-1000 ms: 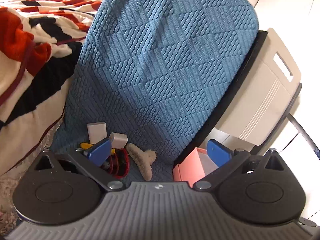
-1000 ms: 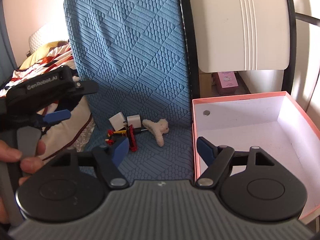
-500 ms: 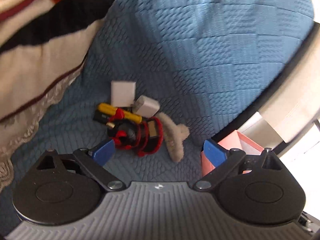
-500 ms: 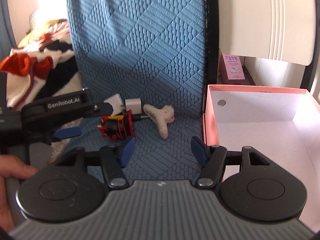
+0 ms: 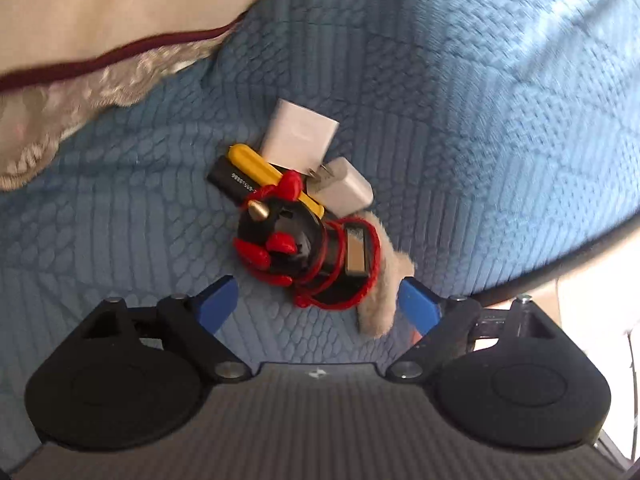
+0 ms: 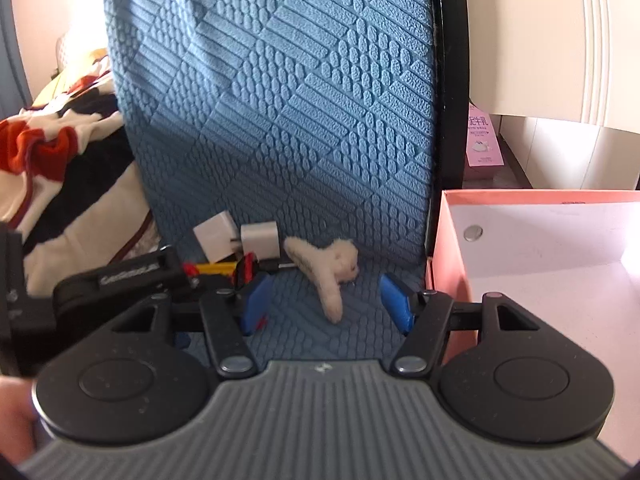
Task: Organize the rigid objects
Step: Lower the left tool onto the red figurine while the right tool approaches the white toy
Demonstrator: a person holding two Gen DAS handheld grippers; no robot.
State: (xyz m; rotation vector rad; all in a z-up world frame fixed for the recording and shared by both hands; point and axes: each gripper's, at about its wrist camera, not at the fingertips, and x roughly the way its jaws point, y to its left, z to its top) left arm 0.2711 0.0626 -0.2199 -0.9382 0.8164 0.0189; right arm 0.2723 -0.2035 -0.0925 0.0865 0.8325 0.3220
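Clutter pile point(image 5: 308, 220) sits mid-cushion point(image 5: 480, 120), closing left gripper point(image 5: 316, 300) just short.

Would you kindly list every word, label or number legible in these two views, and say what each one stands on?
"988..." followed by more digits, white print on the black stick under the yellow bar; the rest is too blurred to read.
A white brand word on the left gripper body, seen from the right wrist view: blurred, not readable.
Large characters and small print on the pink carton beside the chair: not clear enough to read.
Nothing else carries text.
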